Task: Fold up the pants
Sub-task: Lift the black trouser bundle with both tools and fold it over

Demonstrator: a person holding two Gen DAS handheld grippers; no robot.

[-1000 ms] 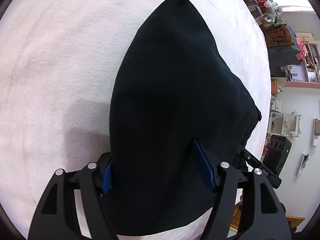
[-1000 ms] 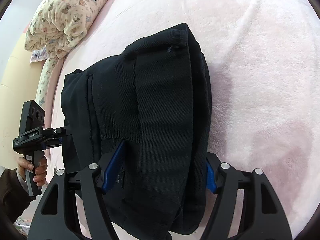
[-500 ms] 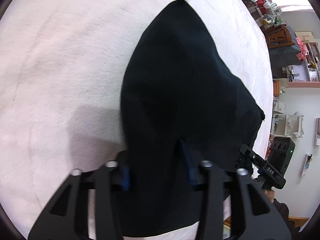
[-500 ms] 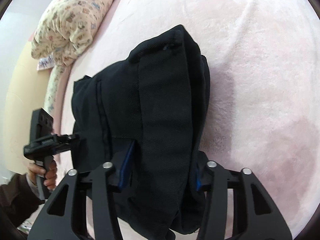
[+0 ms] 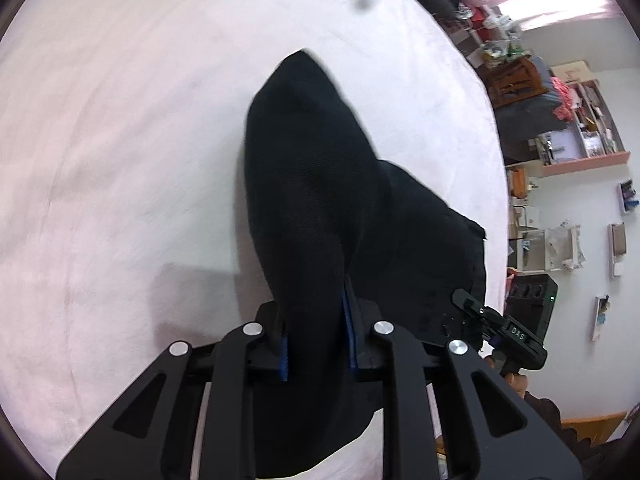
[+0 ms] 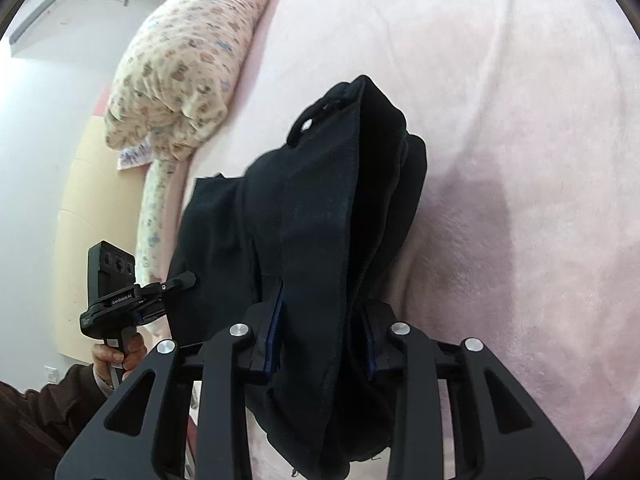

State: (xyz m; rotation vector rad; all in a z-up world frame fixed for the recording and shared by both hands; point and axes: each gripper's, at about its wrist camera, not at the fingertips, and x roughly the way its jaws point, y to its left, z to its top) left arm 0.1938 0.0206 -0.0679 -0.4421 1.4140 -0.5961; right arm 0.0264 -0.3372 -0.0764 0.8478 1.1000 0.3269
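The pants (image 6: pixel 320 216) are black. The bed cover (image 6: pixel 520 120) is pale pink. The rolled quilt (image 6: pixel 188 64) at upper left is cream with small pastel prints. Both grippers' frames are black, the fingers (image 5: pixel 347 328) blue-padded.

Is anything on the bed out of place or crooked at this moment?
Nothing is spilled or damaged. The black pants are only bunched, not flat: the left gripper and right gripper are closing on thick folds. The flowered quilt lies rumpled at the edge of the pink bed cover.
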